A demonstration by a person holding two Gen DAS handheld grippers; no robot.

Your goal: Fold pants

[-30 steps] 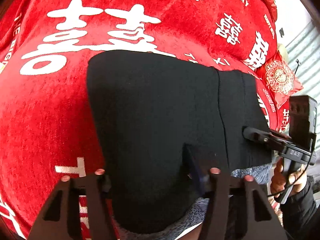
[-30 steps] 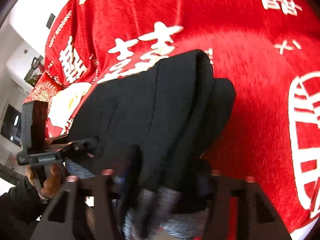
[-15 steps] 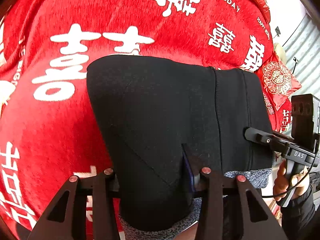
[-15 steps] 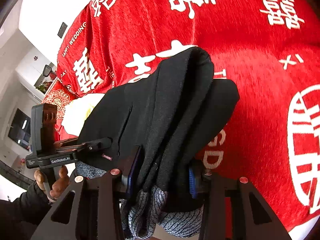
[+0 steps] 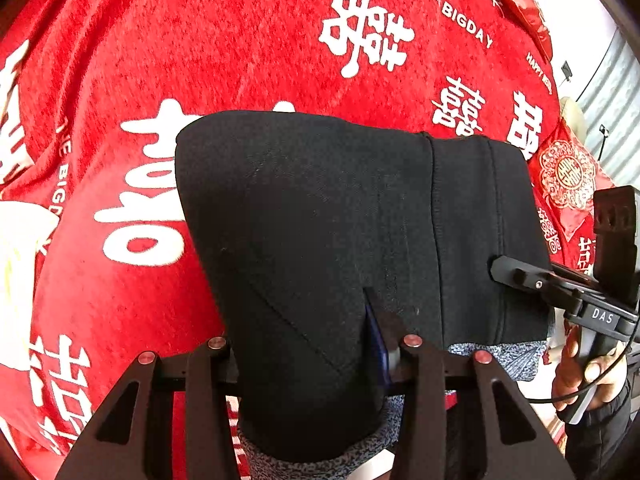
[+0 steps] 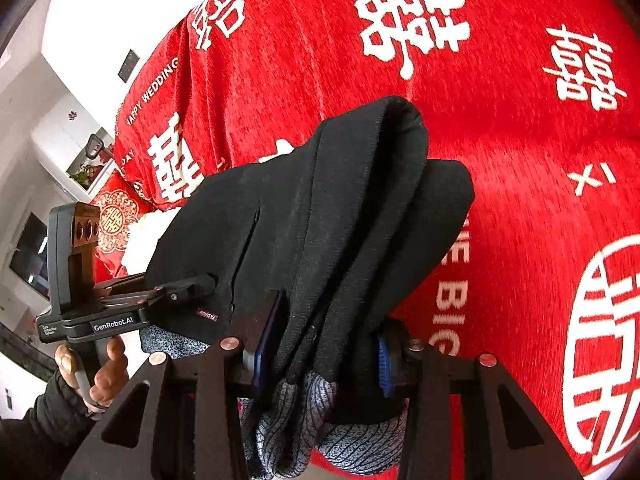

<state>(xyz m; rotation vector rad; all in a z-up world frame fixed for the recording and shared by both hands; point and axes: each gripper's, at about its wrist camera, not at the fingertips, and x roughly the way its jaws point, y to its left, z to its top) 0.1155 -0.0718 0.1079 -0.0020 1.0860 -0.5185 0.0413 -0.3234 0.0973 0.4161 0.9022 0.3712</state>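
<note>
The black pants (image 5: 328,240), folded into a thick bundle, hung above the red blanket (image 5: 240,40) with white characters, and their grey knitted lining showed at the lower edge. The left gripper (image 5: 312,344) had its jaws closed on the near edge of the bundle, at 6 o'clock in its own view. The right gripper (image 6: 316,344) also had its jaws closed on several gathered layers of the pants (image 6: 320,220). In the left view the right gripper (image 5: 520,276) reached the cloth from 3 o'clock. A red cushion (image 5: 568,176) with a gold pattern lay at 2 o'clock.
</note>
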